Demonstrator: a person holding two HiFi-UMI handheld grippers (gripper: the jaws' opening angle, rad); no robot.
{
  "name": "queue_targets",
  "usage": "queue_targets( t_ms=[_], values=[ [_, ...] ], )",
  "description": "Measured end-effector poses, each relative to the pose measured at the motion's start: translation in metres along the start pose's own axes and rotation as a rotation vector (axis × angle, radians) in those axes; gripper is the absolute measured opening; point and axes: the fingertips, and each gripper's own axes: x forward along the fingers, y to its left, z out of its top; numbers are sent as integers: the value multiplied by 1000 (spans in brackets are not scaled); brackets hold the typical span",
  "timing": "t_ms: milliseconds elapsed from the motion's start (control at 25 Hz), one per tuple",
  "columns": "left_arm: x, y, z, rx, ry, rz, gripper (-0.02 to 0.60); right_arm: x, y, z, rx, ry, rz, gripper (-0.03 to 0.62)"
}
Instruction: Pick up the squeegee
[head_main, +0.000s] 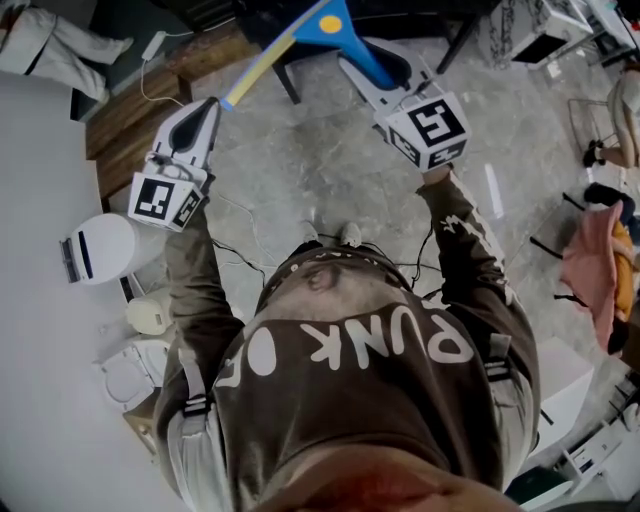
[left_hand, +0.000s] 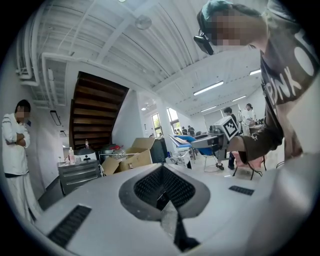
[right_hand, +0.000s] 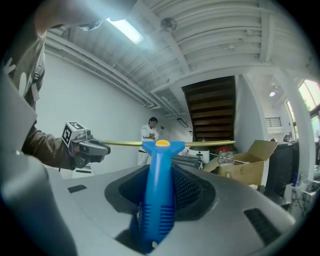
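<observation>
You're standing on a grey marbled floor in a big white-walled workspace. There's a dark wooden staircase at the back, an open cardboard box off to the side, and a person in white clothes standing by the wall with arms folded.

The squeegee is up in the air in front of you, not resting on anything. Your right gripper has it. The right gripper view shows the jaws clamped on the blue handle, which runs straight out between them to the head with the yellow dot on top. The yellow blade sits crosswise and pretty much level, sticking out to both sides.

Your left gripper is held out at about the same height, pointing forward. Its jaws are together with nothing between them. From the head view, one end of the blade comes right up beside the tip of that gripper. I honestly can't tell if it's touching or just a hair off. The right gripper view shows the same thing, with the blade's end meeting the left gripper's nose. The two grippers are well apart, with the blade filling most of the gap between them.
</observation>
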Motion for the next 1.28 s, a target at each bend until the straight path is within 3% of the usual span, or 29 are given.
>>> queue_targets(
  t_ms=[600,1280],
  values=[
    [-20,25,-6,-7,-22,-53,2,22,38,-5,-10,-8,11,143],
    [-26,31,-7,-3,-36,-70,2,27,45,-1,-27,-16,-5,143]
  ],
)
